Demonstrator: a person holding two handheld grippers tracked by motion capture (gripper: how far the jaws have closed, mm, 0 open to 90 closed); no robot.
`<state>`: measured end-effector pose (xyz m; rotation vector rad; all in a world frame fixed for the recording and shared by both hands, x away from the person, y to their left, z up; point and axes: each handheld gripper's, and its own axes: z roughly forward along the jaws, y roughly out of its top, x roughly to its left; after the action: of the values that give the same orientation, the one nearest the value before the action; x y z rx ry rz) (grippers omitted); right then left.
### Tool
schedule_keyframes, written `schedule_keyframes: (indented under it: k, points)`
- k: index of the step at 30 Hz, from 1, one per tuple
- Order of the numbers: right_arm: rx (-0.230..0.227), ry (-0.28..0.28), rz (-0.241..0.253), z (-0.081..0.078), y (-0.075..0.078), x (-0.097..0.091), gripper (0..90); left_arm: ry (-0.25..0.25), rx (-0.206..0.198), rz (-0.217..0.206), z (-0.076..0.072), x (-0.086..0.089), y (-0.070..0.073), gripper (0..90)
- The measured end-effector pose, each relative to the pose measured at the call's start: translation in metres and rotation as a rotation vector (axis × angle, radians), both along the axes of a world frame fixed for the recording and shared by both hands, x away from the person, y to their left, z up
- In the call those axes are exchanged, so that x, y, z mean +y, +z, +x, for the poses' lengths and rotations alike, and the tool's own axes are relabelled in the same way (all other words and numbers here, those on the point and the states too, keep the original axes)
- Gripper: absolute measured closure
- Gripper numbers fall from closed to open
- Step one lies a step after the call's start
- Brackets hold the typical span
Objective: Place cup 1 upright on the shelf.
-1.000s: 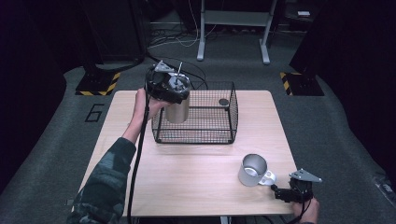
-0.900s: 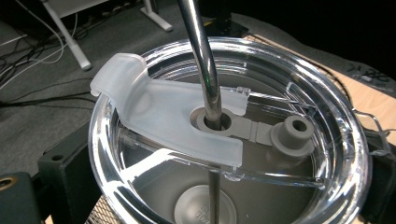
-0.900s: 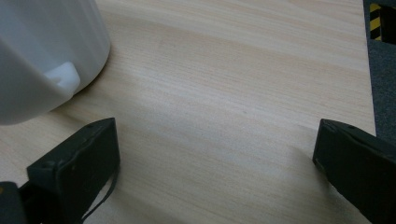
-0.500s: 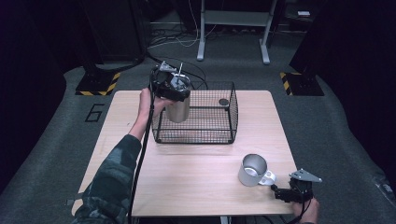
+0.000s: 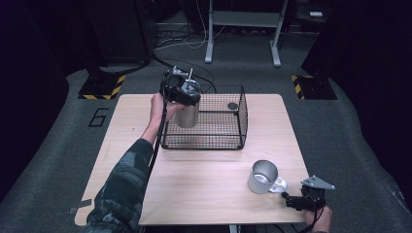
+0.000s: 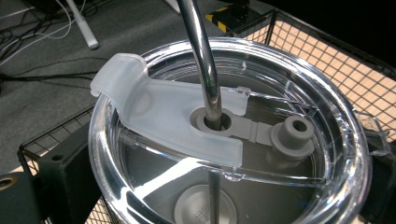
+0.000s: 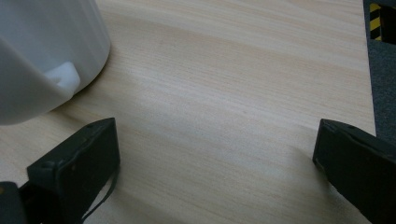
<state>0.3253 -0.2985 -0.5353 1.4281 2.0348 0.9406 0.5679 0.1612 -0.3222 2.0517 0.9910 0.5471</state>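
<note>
A steel tumbler [image 5: 187, 115] with a clear lid [image 6: 289, 186] and a metal straw [image 6: 201, 60] hangs upright at the left end of the black wire basket [image 5: 214, 141]. My left gripper [image 5: 180, 87] is shut on it from above, one jaw on each side of the lid. Whether the tumbler touches the basket floor I cannot tell. A steel mug [image 5: 262, 175] with a white handle [image 5: 279, 185] stands at the front right of the table. My right gripper [image 5: 291, 200] lies just right of the handle, open, with bare wood between its jaws [image 7: 215, 168].
A small dark round object [image 5: 232, 106] lies in the basket's far right corner. The wooden table [image 5: 204, 189] has bare room at the front left and centre. The right gripper is close to the front right table edge. A metal stand [image 5: 243, 29] is on the floor behind.
My left gripper has carried the tumbler slightly to the right, further over the basket's left end. The right gripper and the mug have stayed where they were.
</note>
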Motion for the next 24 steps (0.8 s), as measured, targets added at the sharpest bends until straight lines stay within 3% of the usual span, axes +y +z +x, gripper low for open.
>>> schedule_keyframes:
  k: [8, 10, 24]
  points:
    - [-0.001, 0.005, -0.006, 0.000, 0.000, -0.001, 0.4, 0.043, 0.020, 0.016, 0.009, 0.000, -0.016, 3.7]
    - [0.000, 0.003, -0.001, 0.000, 0.000, 0.000, 0.4, 0.058, 0.023, -0.003, 0.011, 0.001, -0.020, 3.6]
    - [-0.001, 0.003, -0.005, 0.000, 0.000, 0.000, 0.4, 0.126, 0.035, -0.021, 0.021, 0.004, -0.049, 3.6]
